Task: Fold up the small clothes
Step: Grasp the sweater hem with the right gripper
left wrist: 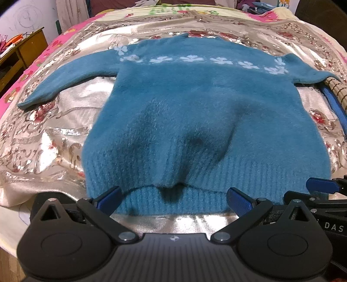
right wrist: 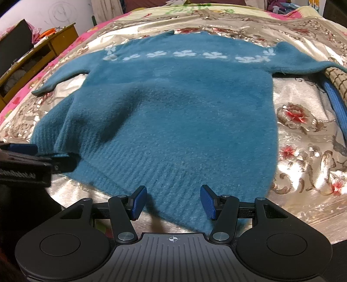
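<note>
Where the bed fills both views, its cover is a shiny beige satin bedspread (left wrist: 54, 138) printed with red roses and grey scrolls; beneath it, along the left edge, a pink floral sheet (left wrist: 55, 42) shows. Item, task garment: one small teal sweater (left wrist: 195, 112), fuzzy knit, a band of white flowers across the chest, lying flat on the bedspread, both sleeves spread outward, ribbed hem nearest the cameras, a soft hump raised in the lower body. Item: checked cloth with a blue strap (right wrist: 335, 102), at the right edge, touching the right sleeve end. Item: wooden shelf unit (right wrist: 41, 56) beside the bed on the left, orange object on top. Item: pale wall (right wrist: 54, 13) with faint scribbles behind it. Item: left gripper (left wrist: 173, 197), jaws spread wide, empty, poised at the hem's lifted edge. Item: right gripper (right wrist: 172, 202), jaws parted, empty, over the hem's right portion, pads clear of the knit
</note>
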`<state>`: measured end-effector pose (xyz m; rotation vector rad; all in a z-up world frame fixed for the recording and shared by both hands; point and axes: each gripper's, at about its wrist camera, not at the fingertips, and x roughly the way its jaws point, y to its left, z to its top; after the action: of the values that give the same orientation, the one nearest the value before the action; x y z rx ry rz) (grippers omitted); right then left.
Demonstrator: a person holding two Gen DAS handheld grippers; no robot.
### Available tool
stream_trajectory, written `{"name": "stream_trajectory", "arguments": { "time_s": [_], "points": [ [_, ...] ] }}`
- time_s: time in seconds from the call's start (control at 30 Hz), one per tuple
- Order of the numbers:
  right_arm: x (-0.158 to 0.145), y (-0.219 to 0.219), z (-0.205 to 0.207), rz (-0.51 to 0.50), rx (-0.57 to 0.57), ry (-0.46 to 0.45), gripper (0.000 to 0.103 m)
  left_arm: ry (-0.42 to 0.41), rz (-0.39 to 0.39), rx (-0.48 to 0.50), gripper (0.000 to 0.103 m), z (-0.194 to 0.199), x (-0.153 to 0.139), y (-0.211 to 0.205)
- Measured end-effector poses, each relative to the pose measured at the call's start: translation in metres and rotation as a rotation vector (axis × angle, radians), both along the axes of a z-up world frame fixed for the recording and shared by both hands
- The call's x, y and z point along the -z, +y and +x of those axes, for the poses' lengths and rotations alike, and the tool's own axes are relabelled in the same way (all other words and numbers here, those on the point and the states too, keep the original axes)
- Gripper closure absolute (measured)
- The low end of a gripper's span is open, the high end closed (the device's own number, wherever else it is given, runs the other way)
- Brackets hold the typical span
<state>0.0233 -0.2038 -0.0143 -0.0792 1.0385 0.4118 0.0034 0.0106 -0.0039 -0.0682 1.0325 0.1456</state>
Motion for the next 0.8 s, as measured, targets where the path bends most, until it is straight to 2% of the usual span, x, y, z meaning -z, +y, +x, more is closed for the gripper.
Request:
{"name": "stream_trajectory", "arguments": {
  "time_s": [0.13,0.27,0.47,0.5,0.53,0.57,0.6,0.67,0.73,0.8],
  "points": [
    [-0.002,-0.002,0.000,-0.031,-0.031,-0.008,0.048,-0.028,0.018,0.014,0.000,0.006,-0.008,0.002],
    [-0.009,0.003,-0.006,-0.047,-0.144,-0.018,0.049,-0.039,0.082,0.030,0.000,0.007,-0.015,0.014],
    [0.001,0.028,-0.007,-0.076,-0.291,0.000,0.051,-0.018,0.065,-0.028,0.000,-0.002,-0.016,0.047],
    [0.004,0.030,-0.008,-0.093,-0.308,0.000,0.055,-0.010,0.061,-0.020,0.000,-0.004,-0.014,0.047],
    [0.006,0.031,-0.009,-0.115,-0.317,-0.008,0.065,-0.002,0.065,-0.004,0.000,-0.005,-0.012,0.046],
    [0.008,0.031,-0.008,-0.141,-0.316,-0.015,0.068,0.004,0.079,0.011,0.000,-0.004,-0.011,0.043],
    [0.008,0.029,-0.006,-0.142,-0.306,-0.012,0.074,0.007,0.094,0.025,0.000,-0.004,-0.010,0.041],
    [0.004,0.020,0.000,-0.121,-0.265,0.000,0.078,0.013,0.113,0.047,0.000,-0.002,-0.009,0.040],
    [0.000,0.012,0.001,-0.112,-0.224,-0.004,0.091,0.016,0.125,0.062,0.000,0.000,-0.009,0.042],
    [-0.002,0.002,0.005,-0.114,-0.181,-0.010,0.092,0.027,0.159,0.073,0.000,-0.001,-0.009,0.045]
  ]
}}
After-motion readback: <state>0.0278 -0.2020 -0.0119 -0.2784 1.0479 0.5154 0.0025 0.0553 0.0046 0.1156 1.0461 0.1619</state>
